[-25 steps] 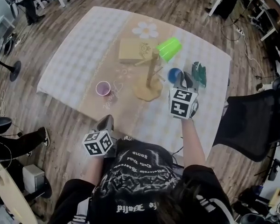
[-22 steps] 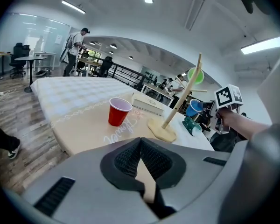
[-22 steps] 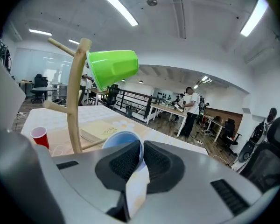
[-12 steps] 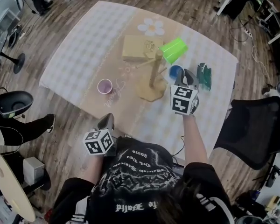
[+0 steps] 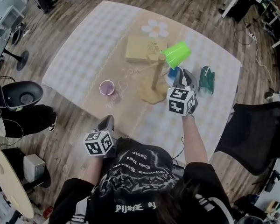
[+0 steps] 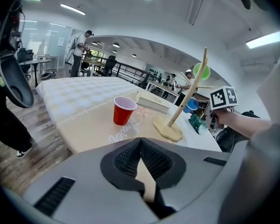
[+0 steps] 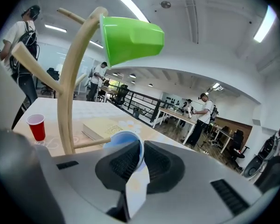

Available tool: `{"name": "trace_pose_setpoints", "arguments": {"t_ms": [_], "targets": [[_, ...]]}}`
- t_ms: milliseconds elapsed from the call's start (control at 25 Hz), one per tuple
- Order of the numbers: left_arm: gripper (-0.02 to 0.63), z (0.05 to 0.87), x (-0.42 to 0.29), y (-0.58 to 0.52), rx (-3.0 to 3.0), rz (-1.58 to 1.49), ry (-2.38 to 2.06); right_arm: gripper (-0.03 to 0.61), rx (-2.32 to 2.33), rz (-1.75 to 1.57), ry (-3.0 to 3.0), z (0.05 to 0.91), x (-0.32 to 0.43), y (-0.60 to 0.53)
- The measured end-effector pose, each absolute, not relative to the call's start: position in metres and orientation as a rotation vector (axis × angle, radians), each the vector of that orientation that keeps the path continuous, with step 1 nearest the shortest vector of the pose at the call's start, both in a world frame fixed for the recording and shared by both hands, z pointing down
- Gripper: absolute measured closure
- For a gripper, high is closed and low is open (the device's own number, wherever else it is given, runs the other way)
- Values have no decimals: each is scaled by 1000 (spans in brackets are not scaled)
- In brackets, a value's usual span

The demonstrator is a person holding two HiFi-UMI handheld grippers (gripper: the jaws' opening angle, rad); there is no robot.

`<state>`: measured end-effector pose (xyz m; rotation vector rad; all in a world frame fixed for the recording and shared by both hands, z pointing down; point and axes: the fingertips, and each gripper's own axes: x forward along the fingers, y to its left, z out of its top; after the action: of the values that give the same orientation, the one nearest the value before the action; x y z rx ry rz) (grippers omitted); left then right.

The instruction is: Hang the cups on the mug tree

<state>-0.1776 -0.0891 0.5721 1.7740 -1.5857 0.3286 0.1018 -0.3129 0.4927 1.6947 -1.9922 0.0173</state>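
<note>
Rim of the blue cup (image 7: pixel 123 141) sits pinched between the narrow-set jaws of your right gripper (image 7: pixel 141 154), with the cup's wall caught between the two pads. You hold it up beside the mug tree (image 7: pixel 71 83), its mouth turned toward the trunk. A low peg (image 7: pixel 84 145) reaches out to the cup's rim; whether its tip is inside the mouth cannot be told. Above it, the green cup (image 7: pixel 130 37) hangs on an upper peg, mouth toward the trunk.

In the head view, the tree stands on the table (image 5: pixel 79 55). A flat tan box (image 5: pixel 144 49) lies just beyond the tree, and a dark green object (image 5: pixel 206 80) lies to the right of your right gripper. The red cup (image 6: pixel 124 110) stands upright on the table, well apart from the tree on its left.

Your left gripper (image 6: pixel 140 146) hangs at the table's near edge, jaws pressed together on nothing, away from all the cups.
</note>
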Motion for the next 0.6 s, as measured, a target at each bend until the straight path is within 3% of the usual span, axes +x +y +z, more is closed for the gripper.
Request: {"name": "trace_pose_setpoints", "arguments": {"t_ms": [600], "targets": [[597,571,-186,-85,1762,290,-1600,541,1662,-207,-1999,484,79,-295]]}}
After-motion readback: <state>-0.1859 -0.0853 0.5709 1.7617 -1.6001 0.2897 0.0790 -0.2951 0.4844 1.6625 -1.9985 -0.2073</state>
